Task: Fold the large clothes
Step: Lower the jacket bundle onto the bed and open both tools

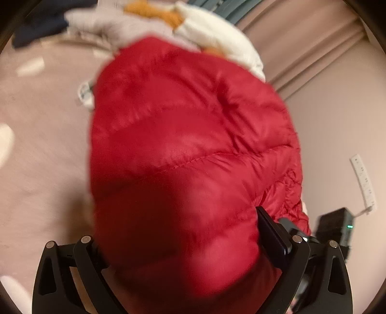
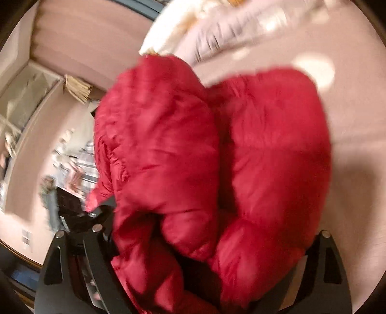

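Pink surface (image 1: 43, 145) behind — both grippers, left (image 1: 183, 253) and right (image 2: 205, 253), clamped on red puffer jacket (image 1: 188, 135).

- Red puffer jacket (image 1: 188, 149) bulks ahead of both grippers, blocking forward passage.
- Bare pink surface (image 1: 43, 145) open left of it.
- Clothes pile (image 1: 135, 21) blocks the far end.

Both wrist views close above one red jacket (image 1: 193, 149).

Pink bed (image 1: 48, 149) beneath me: red jacket (image 1: 188, 145) mid-surface; grey garment (image 1: 113, 26), white garment (image 1: 217, 36) and navy garment (image 1: 41, 24) piled at its far edge.
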Action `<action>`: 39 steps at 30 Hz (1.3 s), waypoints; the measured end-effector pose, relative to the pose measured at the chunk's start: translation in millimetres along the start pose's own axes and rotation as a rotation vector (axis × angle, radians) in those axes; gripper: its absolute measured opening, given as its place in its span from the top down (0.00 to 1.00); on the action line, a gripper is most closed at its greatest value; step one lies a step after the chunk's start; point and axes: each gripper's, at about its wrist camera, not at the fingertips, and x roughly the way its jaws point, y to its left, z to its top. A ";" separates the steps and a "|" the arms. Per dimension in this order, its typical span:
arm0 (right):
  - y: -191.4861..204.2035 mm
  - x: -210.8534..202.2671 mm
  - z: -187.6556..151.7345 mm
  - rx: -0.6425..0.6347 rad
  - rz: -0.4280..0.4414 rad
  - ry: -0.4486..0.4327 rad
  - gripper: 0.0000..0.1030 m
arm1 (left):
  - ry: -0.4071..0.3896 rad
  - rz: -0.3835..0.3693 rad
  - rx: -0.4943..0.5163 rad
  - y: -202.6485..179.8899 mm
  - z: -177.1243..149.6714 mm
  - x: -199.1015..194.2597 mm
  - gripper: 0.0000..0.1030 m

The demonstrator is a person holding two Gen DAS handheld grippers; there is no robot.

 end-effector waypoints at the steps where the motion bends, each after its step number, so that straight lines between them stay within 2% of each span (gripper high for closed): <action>1: 6.3 -7.5 -0.6 -0.036 -0.022 -0.026 0.06 | -0.022 0.027 0.019 -2.4 0.6 -8.1 0.04; 4: 18.7 -28.6 -1.9 -0.083 -0.073 -0.073 0.04 | -0.106 0.148 0.061 -11.7 -0.6 -37.5 0.04; 6: 25.1 -41.6 -3.5 -0.089 -0.132 -0.110 0.04 | -0.195 0.260 0.094 -17.7 -3.1 -58.9 0.04; 7: 27.8 -47.4 -1.3 -0.103 -0.169 -0.130 0.04 | -0.226 0.287 0.095 -18.3 -2.7 -69.4 0.04; 10: 42.4 -69.7 -2.1 -0.186 -0.242 -0.193 0.03 | -0.293 0.278 0.137 -28.2 -4.6 -87.9 0.04; 12: 57.1 -82.4 -3.3 -0.213 -0.223 -0.226 0.04 | -0.340 0.302 0.174 -34.1 -10.0 -92.2 0.04; 13: 49.4 -83.9 -2.6 -0.220 -0.196 -0.234 0.04 | -0.357 0.319 0.188 -36.5 -14.0 -92.3 0.04; 15: 52.0 -77.2 0.5 -0.255 -0.135 -0.239 0.07 | -0.328 0.358 0.198 -29.1 -9.7 -72.2 0.06; 16: 53.9 -69.2 -1.2 -0.273 -0.136 -0.229 0.12 | -0.289 0.363 0.193 -23.2 -9.1 -60.1 0.14; 17: 53.6 -59.4 -0.9 -0.276 -0.163 -0.209 0.19 | -0.245 0.361 0.186 -21.7 -14.2 -49.8 0.26; 18: 49.9 -47.0 -1.2 -0.264 -0.213 -0.172 0.43 | -0.178 0.353 0.167 -12.5 -15.5 -30.3 0.29; 19: 41.8 -30.5 -1.3 -0.231 -0.263 -0.115 0.60 | -0.162 0.336 0.151 -10.0 -21.7 -23.6 0.31; 20: 31.0 -13.7 -2.3 -0.191 -0.274 -0.058 0.60 | -0.170 0.311 0.122 -1.5 -25.8 -15.1 0.31; 21: 24.7 -2.8 -4.5 -0.173 -0.277 -0.036 0.60 | -0.179 0.300 0.100 3.5 -27.9 -12.4 0.31; 23: 17.7 6.5 -7.5 -0.175 -0.294 -0.028 0.60 | -0.176 0.304 0.076 4.4 -26.0 -17.2 0.33; 25: 24.8 -5.1 -3.6 -0.160 -0.292 -0.034 0.60 | -0.192 0.308 0.068 -3.1 -22.3 -35.5 0.40; 30: 64.7 -64.7 -8.9 -0.207 -0.272 -0.160 0.58 | -0.313 0.377 0.140 -34.7 -29.5 -97.1 0.41; 34: 99.5 -118.6 -21.4 -0.292 -0.248 -0.249 0.54 | -0.421 0.371 0.165 -55.1 -47.9 -163.9 0.41; 39: 131.4 -174.2 -50.4 -0.391 -0.317 -0.352 0.49 | -0.533 0.366 0.253 -84.0 -75.9 -214.5 0.41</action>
